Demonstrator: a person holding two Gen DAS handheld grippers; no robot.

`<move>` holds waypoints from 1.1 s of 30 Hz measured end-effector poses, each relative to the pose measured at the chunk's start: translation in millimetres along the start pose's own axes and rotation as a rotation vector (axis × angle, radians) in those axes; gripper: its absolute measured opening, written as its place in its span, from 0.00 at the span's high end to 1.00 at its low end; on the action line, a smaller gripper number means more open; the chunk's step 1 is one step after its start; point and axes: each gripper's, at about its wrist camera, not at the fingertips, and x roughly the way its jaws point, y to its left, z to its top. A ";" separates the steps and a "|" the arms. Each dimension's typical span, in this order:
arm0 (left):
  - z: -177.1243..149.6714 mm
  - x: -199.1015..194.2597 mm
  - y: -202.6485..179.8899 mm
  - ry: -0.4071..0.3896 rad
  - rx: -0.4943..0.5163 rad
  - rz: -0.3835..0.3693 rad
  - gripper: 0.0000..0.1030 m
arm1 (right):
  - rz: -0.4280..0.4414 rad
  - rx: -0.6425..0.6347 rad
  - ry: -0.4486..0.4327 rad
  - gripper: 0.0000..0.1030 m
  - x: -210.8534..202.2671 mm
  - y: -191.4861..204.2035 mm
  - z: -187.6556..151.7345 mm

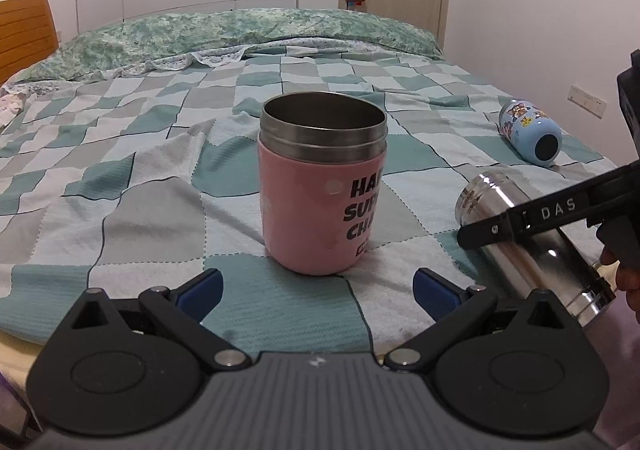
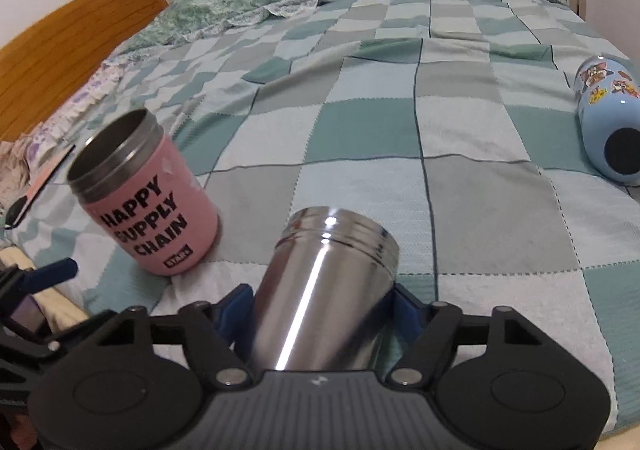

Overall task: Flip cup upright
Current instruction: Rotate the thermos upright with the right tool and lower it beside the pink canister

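We take the pink cup (image 1: 323, 186) as our landmark: it stands upright on the bed (image 1: 140, 178), open mouth up, on the checked green and grey blanket. Our left hand-held gripper (image 1: 318, 290) sits just in front of the pink cup with its blue-padded fingers (image 1: 202, 288) spread wide, touching nothing. To the right of the pink cup lies the steel cup (image 2: 324, 290), on its side and tilted, its ringed end pointing away from us across the bed. Our right hand-held gripper (image 2: 324, 310) has its blue fingers (image 2: 236, 308) pressed against both sides of the steel cup, pinching it around the body. Farther right of the pink cup, well apart from it, a blue bottle (image 2: 608, 118) with cartoon stickers lies on its side on the blanket. Behind the pink cup, a green patterned quilt (image 1: 240, 30) is bunched along the far edge of the bed.
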 end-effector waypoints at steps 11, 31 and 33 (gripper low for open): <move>3.3 -5.6 -3.5 -0.029 -0.009 -0.031 0.00 | 0.078 -0.011 -0.197 0.38 -50.7 2.2 -5.2; 11.5 -3.6 -3.8 -0.048 -0.022 0.028 0.00 | -0.065 -0.385 -0.589 0.40 -62.1 54.0 6.1; 11.1 -3.2 -2.7 -0.048 -0.024 0.033 0.00 | -0.069 -0.399 -0.592 0.40 -56.8 56.4 4.4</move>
